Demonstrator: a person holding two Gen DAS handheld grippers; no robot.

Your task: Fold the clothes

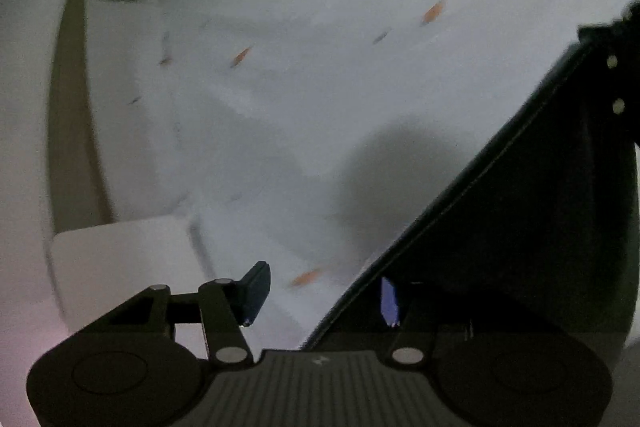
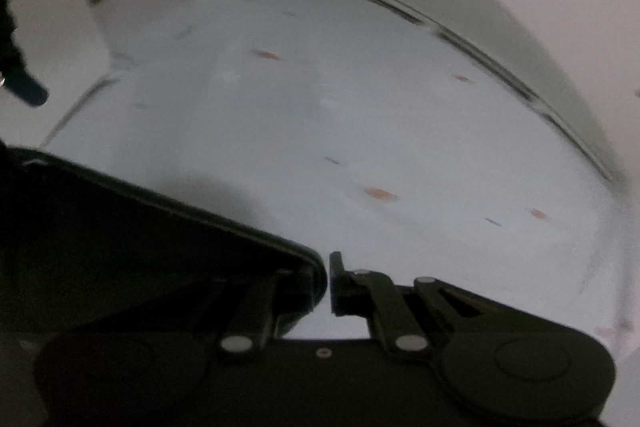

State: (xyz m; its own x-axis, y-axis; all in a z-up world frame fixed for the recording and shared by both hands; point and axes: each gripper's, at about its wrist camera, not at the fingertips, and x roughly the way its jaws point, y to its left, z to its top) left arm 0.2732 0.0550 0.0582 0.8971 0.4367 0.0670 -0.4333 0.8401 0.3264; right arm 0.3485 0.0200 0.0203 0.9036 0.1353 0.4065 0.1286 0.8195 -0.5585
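Observation:
A black garment point(image 1: 500, 227) hangs stretched above the white sheet point(image 1: 320, 67), running from the bottom centre to the upper right of the left wrist view. My left gripper point(image 1: 322, 297) has its jaws apart. The garment's edge lies between them by the right pad, and the left pad is clear of the cloth. In the right wrist view the same black garment point(image 2: 120, 227) fills the lower left. My right gripper point(image 2: 327, 283) is shut on the garment's corner, and the cloth hides its left finger. The picture is blurred.
The white sheet point(image 2: 340, 107) carries small orange and grey marks. A white block point(image 1: 120, 259) sits at its left edge. Pale walls and a dark rail point(image 2: 480, 39) border the sheet. One dark blue fingertip point(image 2: 30, 93) of the left gripper shows at the far left.

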